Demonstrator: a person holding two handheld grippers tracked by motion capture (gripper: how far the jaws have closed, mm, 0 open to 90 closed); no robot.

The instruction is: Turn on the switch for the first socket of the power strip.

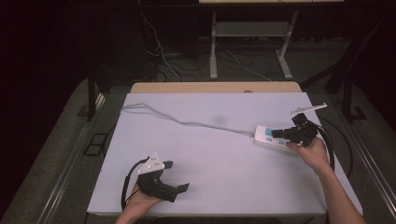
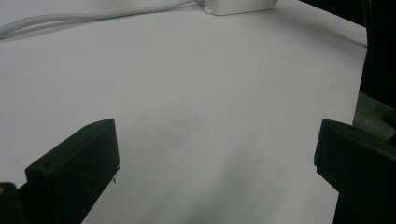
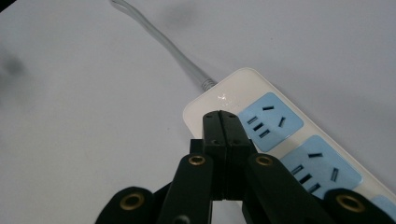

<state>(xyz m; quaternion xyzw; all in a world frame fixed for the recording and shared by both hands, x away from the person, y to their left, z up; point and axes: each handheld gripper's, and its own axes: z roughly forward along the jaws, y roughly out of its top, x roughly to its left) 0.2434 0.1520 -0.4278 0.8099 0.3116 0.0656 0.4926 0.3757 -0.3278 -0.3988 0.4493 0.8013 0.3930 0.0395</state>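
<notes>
Right gripper view: the right gripper [image 3: 221, 116] (jaws pressed together, holding nothing) hovers over the power strip's [image 3: 289, 135] cord end.

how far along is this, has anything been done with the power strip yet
Little looks done: the white power strip lies flat near the table's right edge, its cable trailing across, sockets empty. In hand: the right tool, jaws pressed together, hovers over or touches the strip's cable end; contact can't be told. The left tool waits open near the front edge, holding nothing. What's left can't be judged.

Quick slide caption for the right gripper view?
Shut right gripper poised over the white power strip's cable end.
</notes>
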